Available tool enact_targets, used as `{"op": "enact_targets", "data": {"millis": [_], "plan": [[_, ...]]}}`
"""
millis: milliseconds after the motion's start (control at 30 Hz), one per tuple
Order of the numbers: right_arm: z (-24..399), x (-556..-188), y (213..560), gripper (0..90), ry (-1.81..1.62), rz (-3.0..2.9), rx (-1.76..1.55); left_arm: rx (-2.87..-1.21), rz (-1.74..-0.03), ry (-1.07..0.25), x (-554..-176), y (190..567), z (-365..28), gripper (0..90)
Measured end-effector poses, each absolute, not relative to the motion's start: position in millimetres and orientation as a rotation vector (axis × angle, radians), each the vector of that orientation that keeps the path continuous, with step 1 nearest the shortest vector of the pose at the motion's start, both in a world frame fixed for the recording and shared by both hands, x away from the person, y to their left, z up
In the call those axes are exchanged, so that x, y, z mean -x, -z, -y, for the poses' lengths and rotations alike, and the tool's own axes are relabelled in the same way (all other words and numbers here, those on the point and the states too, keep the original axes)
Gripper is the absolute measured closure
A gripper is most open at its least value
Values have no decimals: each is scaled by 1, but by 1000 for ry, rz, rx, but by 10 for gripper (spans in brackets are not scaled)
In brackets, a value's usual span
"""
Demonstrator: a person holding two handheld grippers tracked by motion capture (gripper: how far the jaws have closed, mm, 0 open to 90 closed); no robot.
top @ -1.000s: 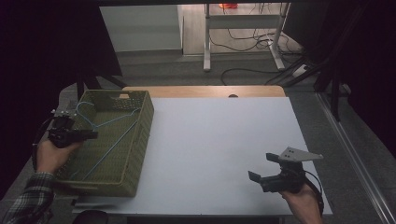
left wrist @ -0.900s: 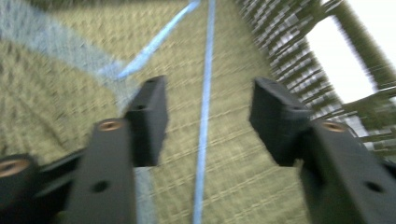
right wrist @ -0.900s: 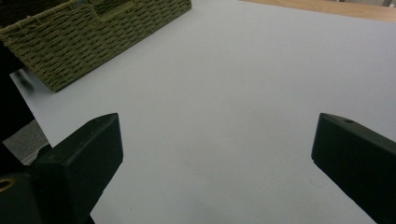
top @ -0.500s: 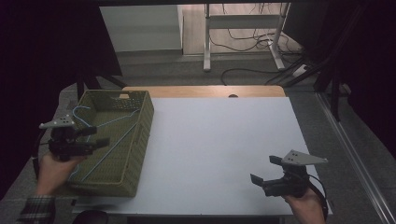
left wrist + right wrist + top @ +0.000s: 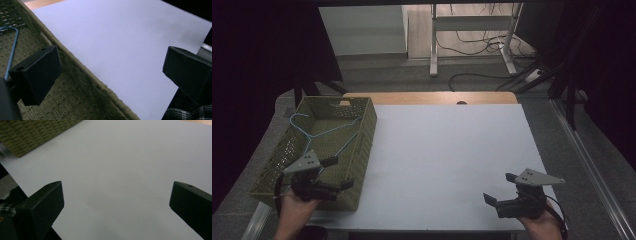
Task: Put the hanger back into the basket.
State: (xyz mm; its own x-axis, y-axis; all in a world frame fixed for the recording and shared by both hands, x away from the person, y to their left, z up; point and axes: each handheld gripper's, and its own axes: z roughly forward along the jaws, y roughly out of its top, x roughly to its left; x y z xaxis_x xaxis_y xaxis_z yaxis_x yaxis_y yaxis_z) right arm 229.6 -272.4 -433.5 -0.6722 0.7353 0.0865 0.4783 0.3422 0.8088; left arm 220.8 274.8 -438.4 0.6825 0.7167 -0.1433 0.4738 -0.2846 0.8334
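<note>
An olive woven basket (image 5: 365, 131) stands on the left of the white table (image 5: 452, 150). A blue wire hanger (image 5: 320, 133) lies inside it. My left gripper (image 5: 339, 173) hovers open over the basket's near right corner with nothing between its jaws. In the left gripper view the left gripper (image 5: 112, 72) straddles the basket's rim (image 5: 82, 75), with the hanger's (image 5: 12, 50) blue wire beside one jaw. My right gripper (image 5: 499, 187) stands open and empty above the table's near right part. In the right gripper view the right gripper (image 5: 116, 205) has its jaws wide apart over the bare table top.
A corner of the basket (image 5: 37, 132) shows at the upper left of the right gripper view. A wooden strip (image 5: 432, 97) runs along the table's far edge. Beyond it stand a metal table frame (image 5: 472, 40) and cables (image 5: 492, 75) on the floor.
My left gripper has moved nearer and to the right, from above the basket's left side to its near right corner. The right gripper has drifted slightly nearer.
</note>
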Motion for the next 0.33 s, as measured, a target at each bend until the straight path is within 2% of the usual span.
{"op": "enact_targets", "data": {"millis": [333], "plan": [[272, -232, 452, 0, -1103, -2326, -1044, -2018, -898, -356, -212, 452, -259, 21]]}}
